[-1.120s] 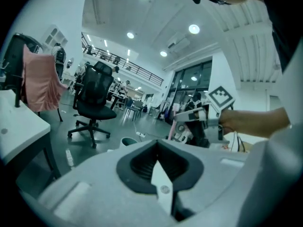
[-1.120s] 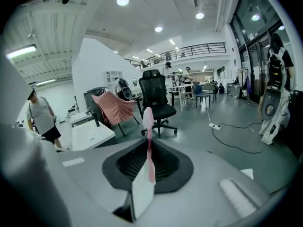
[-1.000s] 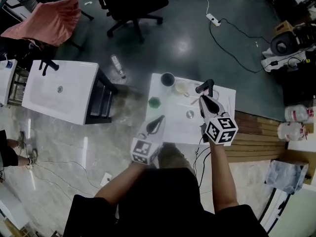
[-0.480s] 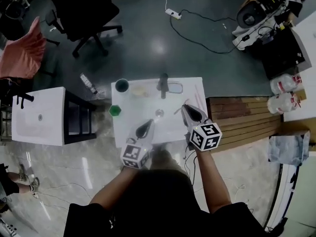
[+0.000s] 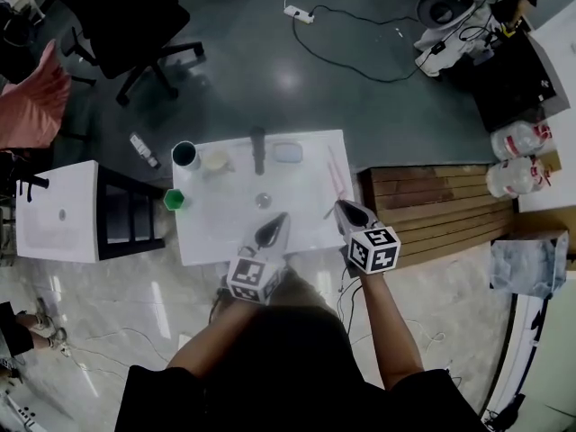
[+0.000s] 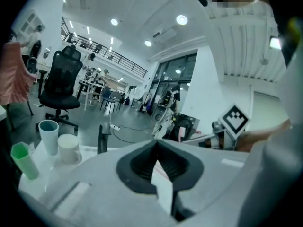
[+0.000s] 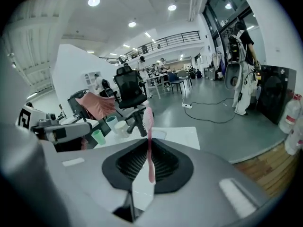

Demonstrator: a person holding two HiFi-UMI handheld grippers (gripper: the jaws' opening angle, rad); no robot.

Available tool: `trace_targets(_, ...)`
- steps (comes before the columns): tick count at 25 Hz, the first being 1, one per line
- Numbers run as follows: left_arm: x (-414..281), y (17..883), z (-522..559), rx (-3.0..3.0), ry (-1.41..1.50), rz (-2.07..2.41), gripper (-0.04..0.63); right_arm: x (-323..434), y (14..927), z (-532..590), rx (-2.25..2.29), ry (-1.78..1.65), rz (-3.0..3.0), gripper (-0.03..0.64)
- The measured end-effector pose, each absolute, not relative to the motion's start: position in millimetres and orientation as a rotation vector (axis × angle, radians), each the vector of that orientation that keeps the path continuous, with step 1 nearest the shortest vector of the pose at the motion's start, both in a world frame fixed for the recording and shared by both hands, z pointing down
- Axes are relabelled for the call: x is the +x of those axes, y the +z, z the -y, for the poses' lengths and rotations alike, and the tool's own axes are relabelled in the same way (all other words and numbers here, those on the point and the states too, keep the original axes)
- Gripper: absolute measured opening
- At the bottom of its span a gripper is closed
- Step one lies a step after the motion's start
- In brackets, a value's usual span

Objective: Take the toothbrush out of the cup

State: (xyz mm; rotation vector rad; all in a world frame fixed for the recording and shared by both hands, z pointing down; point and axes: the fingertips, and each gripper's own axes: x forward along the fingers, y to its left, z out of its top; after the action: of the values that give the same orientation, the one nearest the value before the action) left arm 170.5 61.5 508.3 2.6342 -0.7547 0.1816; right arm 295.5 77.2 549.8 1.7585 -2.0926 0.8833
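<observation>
Right gripper [image 7: 148, 143]: clamped on upright slim pink plastic toothbrush [image 7: 150, 161].
Left gripper [image 6: 156, 146]: closed, empty.
Beyond: pale teal cup [image 6: 49, 136], white cup [image 6: 69, 148], green cup [image 6: 23, 161], black tap [image 6: 100, 139].

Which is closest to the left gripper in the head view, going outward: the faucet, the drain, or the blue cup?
1. Drain, just ahead of the left gripper.
2. Faucet, middle of the far edge.
3. Blue cup, far left corner.
</observation>
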Motion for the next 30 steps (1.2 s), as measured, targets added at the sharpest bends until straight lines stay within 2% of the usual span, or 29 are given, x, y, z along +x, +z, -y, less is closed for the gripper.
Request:
trace_targets(9,199,540,-76,2.588,0.219,0.824,0.003,342,637,-101,1.606,1.010,1.977,0.029)
trace_targets(25,187,560,-90,2.544,0.250,0.914,0.004,341,725,-97,1.445,1.160,1.862,0.028)
trace_targets(30,181,562,-100,2.538,0.259,0.919,0.003,347,751,-90,1.464,1.228,1.793,0.002)
